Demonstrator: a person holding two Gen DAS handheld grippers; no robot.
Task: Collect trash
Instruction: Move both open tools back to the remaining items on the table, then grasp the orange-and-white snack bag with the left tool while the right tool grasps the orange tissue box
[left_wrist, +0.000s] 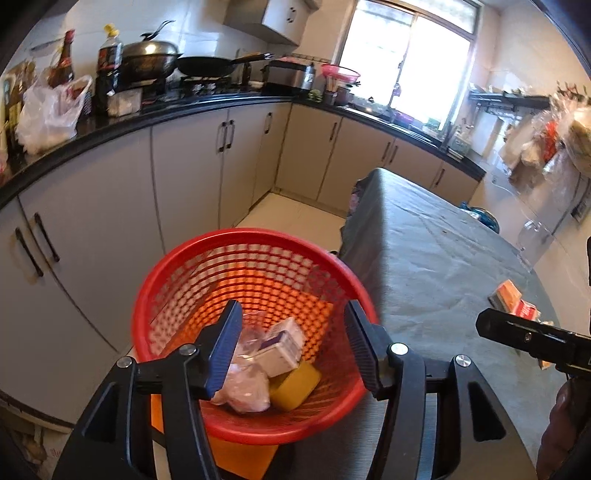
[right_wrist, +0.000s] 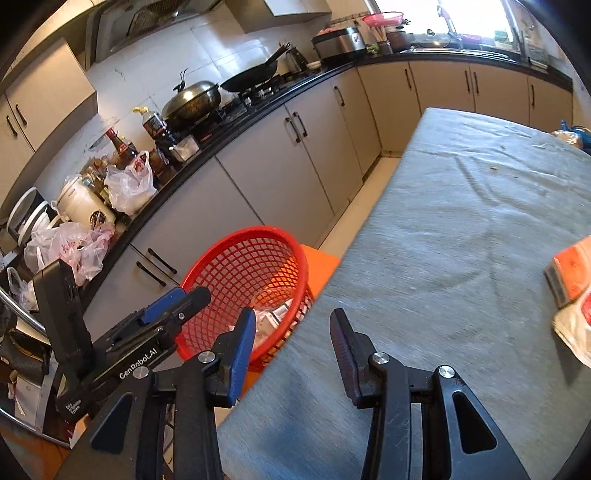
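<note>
A red mesh basket (left_wrist: 192, 269) stands on an orange stool beside the table; it also shows in the right wrist view (right_wrist: 236, 266). Inside lie a white and purple box (left_wrist: 282, 345), a yellow block (left_wrist: 295, 384) and crumpled clear plastic (left_wrist: 247, 387). My left gripper (left_wrist: 293, 350) is open and empty, hovering over the basket's mouth. My right gripper (right_wrist: 291, 343) is open and empty over the table's near edge; it shows in the left wrist view (left_wrist: 517, 332). An orange packet (right_wrist: 572, 269) and a white wrapper (right_wrist: 576, 328) lie on the table at right; the packet also shows in the left wrist view (left_wrist: 506, 295).
The table under a grey cloth (right_wrist: 461, 221) runs away to the right. A black counter (left_wrist: 110, 122) with grey cabinets, woks, bottles and plastic bags (left_wrist: 48, 114) lines the left and far walls. A narrow floor strip (left_wrist: 295, 218) lies between the cabinets and the table.
</note>
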